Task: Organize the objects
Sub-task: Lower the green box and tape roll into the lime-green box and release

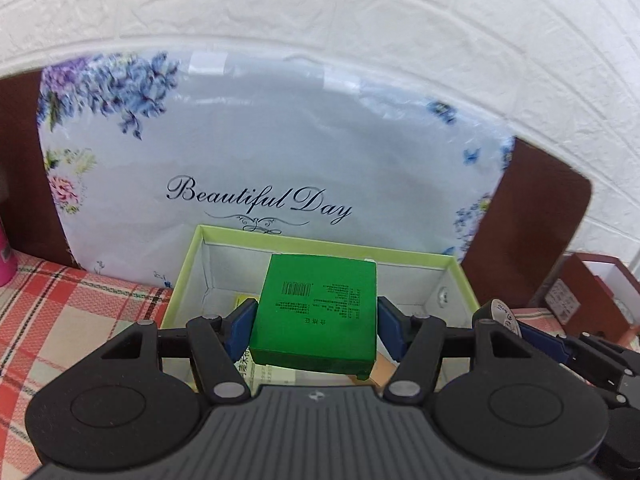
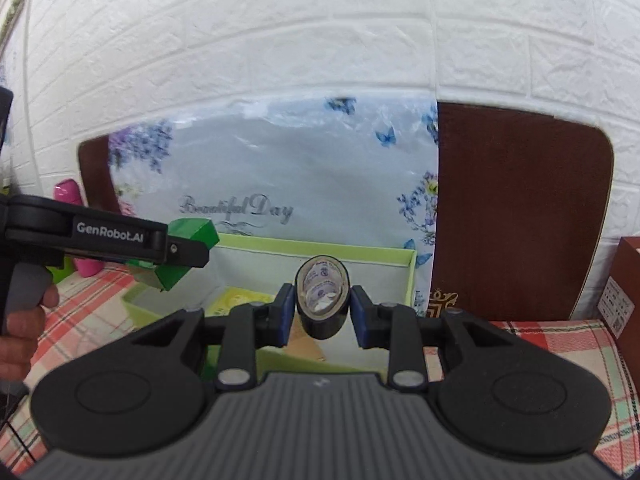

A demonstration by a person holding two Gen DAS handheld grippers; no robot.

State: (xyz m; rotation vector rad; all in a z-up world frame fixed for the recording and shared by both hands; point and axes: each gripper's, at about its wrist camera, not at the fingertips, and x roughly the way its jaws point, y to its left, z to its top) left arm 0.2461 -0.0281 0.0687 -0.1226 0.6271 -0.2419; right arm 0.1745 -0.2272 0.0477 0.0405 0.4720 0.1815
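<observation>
Two held items above an open pale-green tray (image 1: pixel 464 276): green box (image 1: pixel 316 312) pinched flat between left gripper (image 1: pixel 316 322) pads; black tape roll (image 2: pixel 322 300) clamped by right gripper (image 2: pixel 322 312). Floral "Beautiful Day" package (image 1: pixel 260 152) behind, checked cloth (image 1: pixel 60 312) beneath.

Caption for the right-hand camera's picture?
Right gripper holding a black tape roll above an open light-green cardboard box.

Tray (image 1: pixel 312 252) before cushion (image 1: pixel 256 152) — on tablecloth (image 1: pixel 60 312)
</observation>
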